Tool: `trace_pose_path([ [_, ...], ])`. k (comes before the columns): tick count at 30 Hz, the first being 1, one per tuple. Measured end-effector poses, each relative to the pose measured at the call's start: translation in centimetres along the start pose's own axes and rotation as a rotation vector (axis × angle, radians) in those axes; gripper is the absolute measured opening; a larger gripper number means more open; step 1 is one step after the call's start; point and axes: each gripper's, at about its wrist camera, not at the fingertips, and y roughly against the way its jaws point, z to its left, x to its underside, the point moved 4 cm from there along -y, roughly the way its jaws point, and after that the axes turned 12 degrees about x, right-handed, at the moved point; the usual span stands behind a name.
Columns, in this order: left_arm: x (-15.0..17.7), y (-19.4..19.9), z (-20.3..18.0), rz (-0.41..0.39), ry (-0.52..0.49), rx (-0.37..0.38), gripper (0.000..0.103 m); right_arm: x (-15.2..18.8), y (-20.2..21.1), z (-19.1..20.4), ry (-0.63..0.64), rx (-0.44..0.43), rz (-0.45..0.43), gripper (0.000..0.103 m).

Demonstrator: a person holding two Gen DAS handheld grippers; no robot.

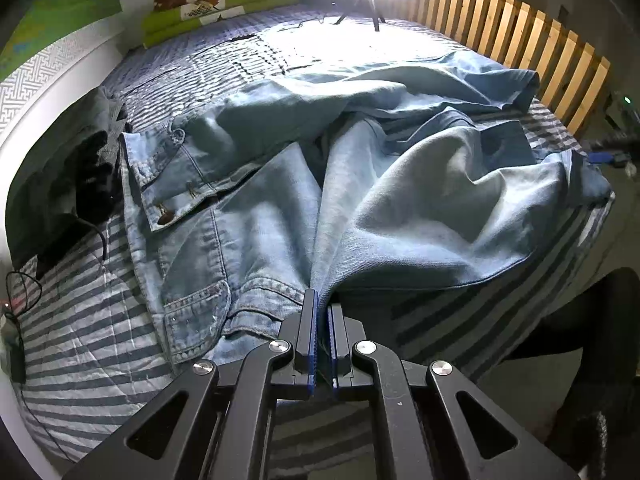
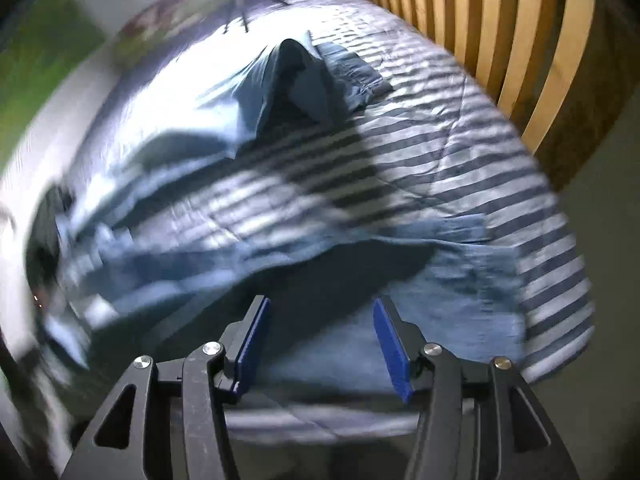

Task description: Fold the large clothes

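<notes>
Jaws of the left gripper [image 1: 322, 304] are clamped on a fold of the jeans [image 1: 280, 184], which sprawl across the striped bed [image 1: 80, 344]; the right gripper [image 2: 320, 320] hangs above them, jaws apart.

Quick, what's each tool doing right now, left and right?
Left tool: shut on a bunched edge of the denim shirt.
Right tool: open, nothing between its pads, above the denim on the striped bedspread.
</notes>
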Motion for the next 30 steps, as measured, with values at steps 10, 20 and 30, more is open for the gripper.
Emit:
trace_pose_path([
  [10, 0.1, 0.9, -0.1, -0.011, -0.022, 0.012, 0.004, -1.3, -5.2, 2.3, -0.124, 0.152, 0.122, 0.009],
  [20, -0.7, 2.1, -7.3, -0.043, -0.153, 0.171, 0.004, -2.3, 14.3, -0.6, -0.048, 0.119, -0.421, 0.007],
  [30, 2.6, 3.5, -2.7, -0.072, 0.053, 0.194, 0.017, 3.7, 4.4, -6.5, -0.004, 0.389, -0.107, 0.016],
])
